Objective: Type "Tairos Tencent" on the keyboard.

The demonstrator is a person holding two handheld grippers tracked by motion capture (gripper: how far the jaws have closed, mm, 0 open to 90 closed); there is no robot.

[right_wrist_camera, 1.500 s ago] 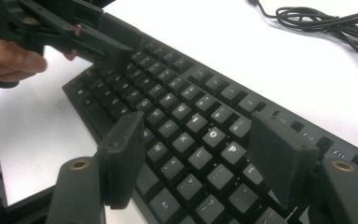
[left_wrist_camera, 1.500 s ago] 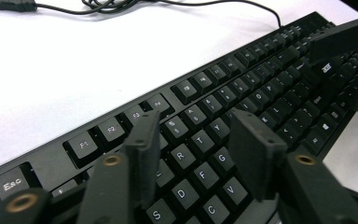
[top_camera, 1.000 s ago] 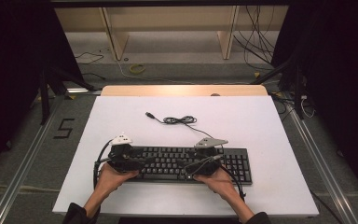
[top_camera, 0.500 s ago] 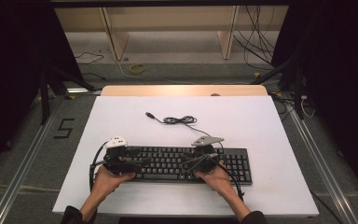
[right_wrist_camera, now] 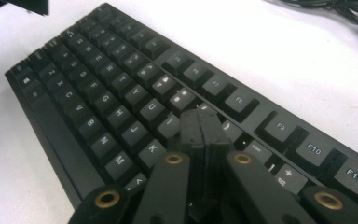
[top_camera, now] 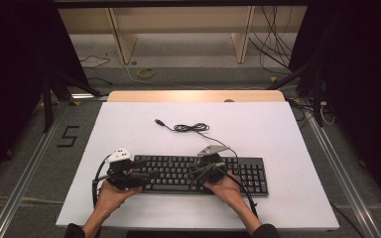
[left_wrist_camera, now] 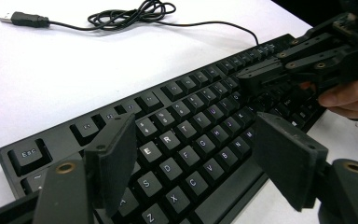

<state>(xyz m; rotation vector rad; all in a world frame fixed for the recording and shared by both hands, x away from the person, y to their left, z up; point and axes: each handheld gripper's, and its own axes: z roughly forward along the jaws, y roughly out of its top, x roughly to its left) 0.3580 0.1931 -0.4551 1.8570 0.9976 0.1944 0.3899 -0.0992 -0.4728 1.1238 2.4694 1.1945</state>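
The white counter [top_camera: 278, 134] carries a black keyboard [top_camera: 188, 173] lying near its front edge, lengthwise before the person, with its thin cable [top_camera: 191, 128] coiled loosely behind it and the plug end lying free on the bare surface. Both hands hold claws over the keys. The left claw [left_wrist_camera: 196, 158] hangs above the letter rows at the keyboard's left end, jaws well apart, with nothing between them. The right claw [right_wrist_camera: 204, 128] sits over the middle of the keyboard, jaws pressed together into one blunt tip that points down by the number row; whether it touches a key I cannot tell. The step in hand looks like key pressing with the closed right tip. Next it calls for a short straight push onto one key, without catching the neighbouring ones.
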